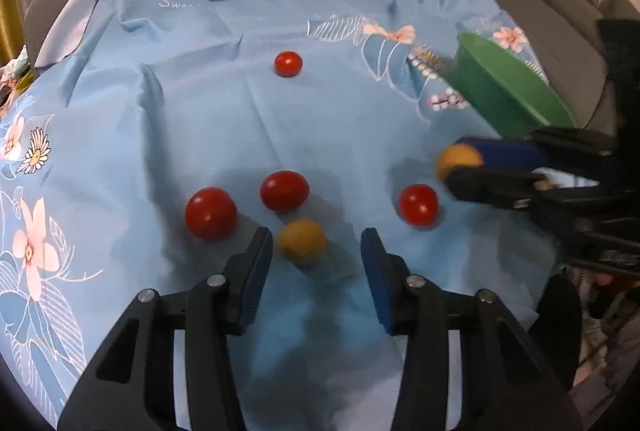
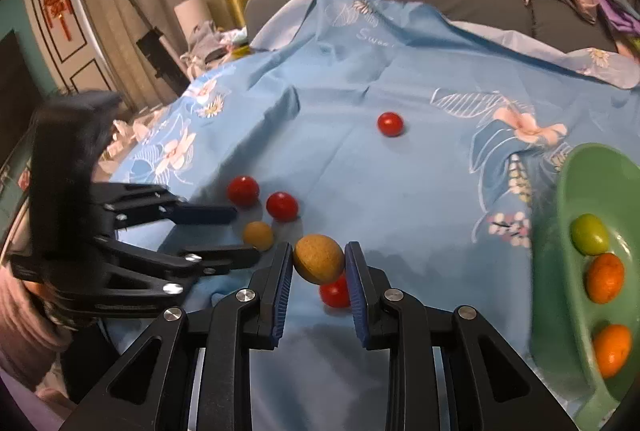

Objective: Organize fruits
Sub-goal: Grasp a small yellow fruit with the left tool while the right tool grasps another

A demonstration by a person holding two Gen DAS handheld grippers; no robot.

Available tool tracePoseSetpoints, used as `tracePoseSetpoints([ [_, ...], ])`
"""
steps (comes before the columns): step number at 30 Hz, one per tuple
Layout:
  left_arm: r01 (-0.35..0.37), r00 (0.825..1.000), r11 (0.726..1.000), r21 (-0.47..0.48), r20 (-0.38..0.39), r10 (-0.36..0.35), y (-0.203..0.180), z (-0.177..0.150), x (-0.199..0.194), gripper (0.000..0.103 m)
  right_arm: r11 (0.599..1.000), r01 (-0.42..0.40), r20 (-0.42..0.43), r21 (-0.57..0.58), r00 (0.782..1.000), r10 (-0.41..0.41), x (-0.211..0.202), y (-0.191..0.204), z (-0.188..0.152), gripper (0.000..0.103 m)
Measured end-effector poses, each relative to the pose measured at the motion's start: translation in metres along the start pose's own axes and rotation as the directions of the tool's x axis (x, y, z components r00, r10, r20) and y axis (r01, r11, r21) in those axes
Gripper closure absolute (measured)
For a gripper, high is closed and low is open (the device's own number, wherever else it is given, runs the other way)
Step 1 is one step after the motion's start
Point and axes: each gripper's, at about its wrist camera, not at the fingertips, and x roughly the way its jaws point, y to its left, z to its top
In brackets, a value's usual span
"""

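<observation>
The jaws of the right gripper are closed on a matte, speckled tan round fruit, held above the blue floral cloth. The jaws of the left gripper are spread wide, a second tan fruit framed between the tips, not yet touched. Right of the right jaws, three smooth fruits, one green and two orange, are already seen in the green bowl. Four glossy red tomatoes are left: three near the left jaws, one far ahead. Roughly halfway done, it is judged.
</observation>
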Motion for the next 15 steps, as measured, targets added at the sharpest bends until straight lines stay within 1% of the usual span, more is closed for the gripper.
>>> tracePoseSetpoints([
  [2,-0.015,1.000,1.000,0.004,-0.009,0.015,-0.001,0.002,0.006,0.066,1.000,-0.004,0.013,0.002,1.000,0.004,-0.004,-0.001,0.000,0.075],
  [4,-0.049,0.999,0.999,0.017,-0.018,0.049,-0.002,0.003,0.011,0.070,1.000,-0.012,0.022,0.006,1.000,0.011,-0.007,-0.002,0.000,0.075],
  [5,-0.057,0.998,0.998,0.018,-0.021,0.058,-0.002,0.004,0.013,0.074,1.000,-0.013,0.027,0.007,1.000,0.013,-0.008,-0.003,0.000,0.075],
  [6,-0.057,0.998,0.998,0.009,-0.029,0.058,0.000,0.004,0.015,0.076,1.000,-0.014,0.031,0.007,0.999,0.014,-0.009,-0.004,0.000,0.075],
  [15,-0.055,0.998,0.998,-0.023,-0.028,0.054,0.001,0.004,0.010,0.075,0.999,-0.015,0.054,0.033,0.998,0.013,-0.016,-0.010,-0.002,0.075],
])
